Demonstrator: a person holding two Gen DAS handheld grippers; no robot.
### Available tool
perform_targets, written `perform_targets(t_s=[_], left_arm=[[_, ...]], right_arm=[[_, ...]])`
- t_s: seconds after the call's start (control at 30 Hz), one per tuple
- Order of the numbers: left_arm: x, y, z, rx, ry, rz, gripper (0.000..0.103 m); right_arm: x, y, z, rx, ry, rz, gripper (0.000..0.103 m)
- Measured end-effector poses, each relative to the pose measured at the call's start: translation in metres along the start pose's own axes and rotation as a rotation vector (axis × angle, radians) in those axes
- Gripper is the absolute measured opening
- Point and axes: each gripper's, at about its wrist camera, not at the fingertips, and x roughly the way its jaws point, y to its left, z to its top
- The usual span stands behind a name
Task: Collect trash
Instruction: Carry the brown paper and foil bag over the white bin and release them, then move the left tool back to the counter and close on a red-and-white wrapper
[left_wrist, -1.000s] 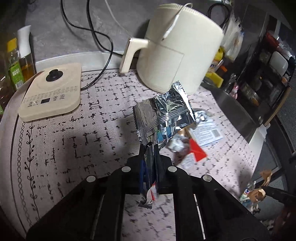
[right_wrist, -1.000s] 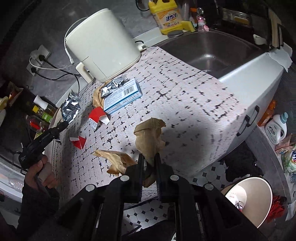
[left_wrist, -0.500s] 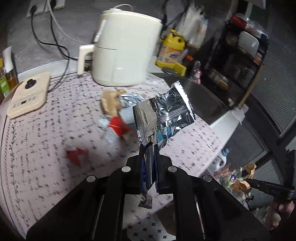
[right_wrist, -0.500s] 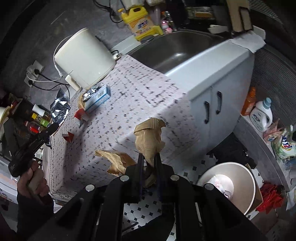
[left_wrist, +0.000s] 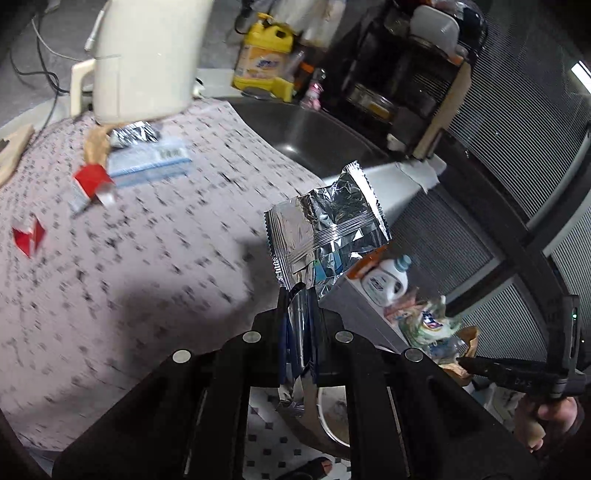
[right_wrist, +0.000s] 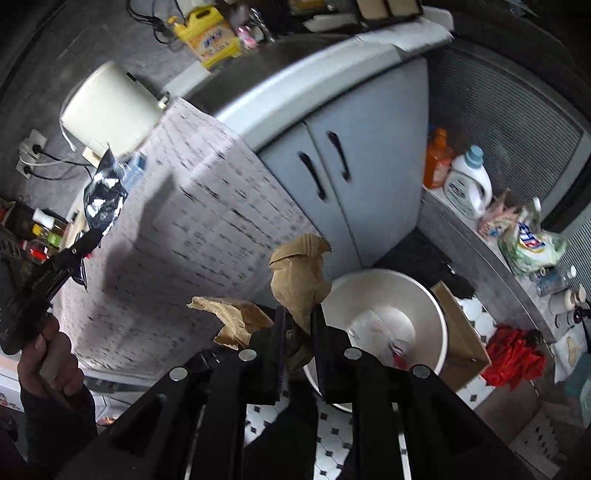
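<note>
Right wrist view: the right claw (right_wrist: 297, 325), its jaws just easing apart around crumpled brown paper (right_wrist: 299, 284), hovers beside the white round bin (right_wrist: 388, 317); released here, paper may miss. Left claw (left_wrist: 299, 332) pinches the silver foil wrapper (left_wrist: 325, 229) firmly.

bin (right_wrist: 436, 325) on floor before cabinet (right_wrist: 354, 177) | detergent bottle (right_wrist: 467, 184) right of cabinet

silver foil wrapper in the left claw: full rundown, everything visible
The foil wrapper is a crinkled, reflective silver snack pouch with serrated end seals and a ribbed seam across its back; a bit of blue print shows low down. It looks empty and flattened. It stands upright, its lower end pinched in the shut left claw, held in the air past the patterned countertop's edge.
</note>
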Motion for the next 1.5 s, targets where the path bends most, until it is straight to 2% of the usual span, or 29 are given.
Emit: perform_targets(t_s=[0.03, 0.17, 0.3, 0.47, 0.8, 0.87, 0.93, 1.0, 1.1, 1.23, 1.43, 1.5], left_arm=[[0.005, -0.005, -0.006, -0.002, 0.009, -0.009, 0.009], [0.025, -0.021, -0.035, -0.008, 0.050, -0.045, 0.009], [0.047, -0.035, -0.061, -0.014, 0.098, -0.071, 0.009], [0.069, -0.057, -0.088, -0.015, 0.163, -0.099, 0.009], [0.132, -0.102, -0.124, 0.048, 0.406, -0.173, 0.011], [0.143, -0.106, -0.128, 0.054, 0.451, -0.196, 0.022], [0.153, -0.106, -0.128, 0.047, 0.506, -0.243, 0.064], [0.153, -0.106, -0.123, 0.051, 0.504, -0.270, 0.074], [0.148, -0.104, -0.113, 0.068, 0.511, -0.289, 0.076], [0.125, -0.098, -0.086, 0.119, 0.455, -0.292, 0.082], [0.080, -0.063, -0.039, 0.129, 0.342, -0.252, 0.086], [0.063, -0.047, -0.024, 0.112, 0.296, -0.240, 0.086]], right_arm=[[0.002, -0.009, -0.005, 0.004, 0.010, -0.014, 0.019], [0.010, -0.036, -0.019, 0.019, 0.039, -0.058, 0.046], [0.011, -0.060, -0.031, 0.024, 0.062, -0.083, 0.047], [0.002, -0.084, -0.037, 0.045, 0.051, -0.108, 0.049], [-0.023, -0.106, -0.034, 0.123, -0.018, -0.162, 0.050], [-0.026, -0.109, -0.034, 0.145, -0.021, -0.169, 0.050], [-0.029, -0.110, -0.036, 0.166, -0.024, -0.180, 0.050], [-0.032, -0.109, -0.038, 0.185, -0.029, -0.188, 0.050], [-0.038, -0.104, -0.038, 0.207, -0.048, -0.199, 0.050], [-0.043, -0.090, -0.034, 0.230, -0.082, -0.184, 0.050], [-0.047, -0.048, -0.021, 0.209, -0.132, -0.143, 0.063], [-0.048, -0.031, -0.015, 0.194, -0.154, -0.129, 0.072]])
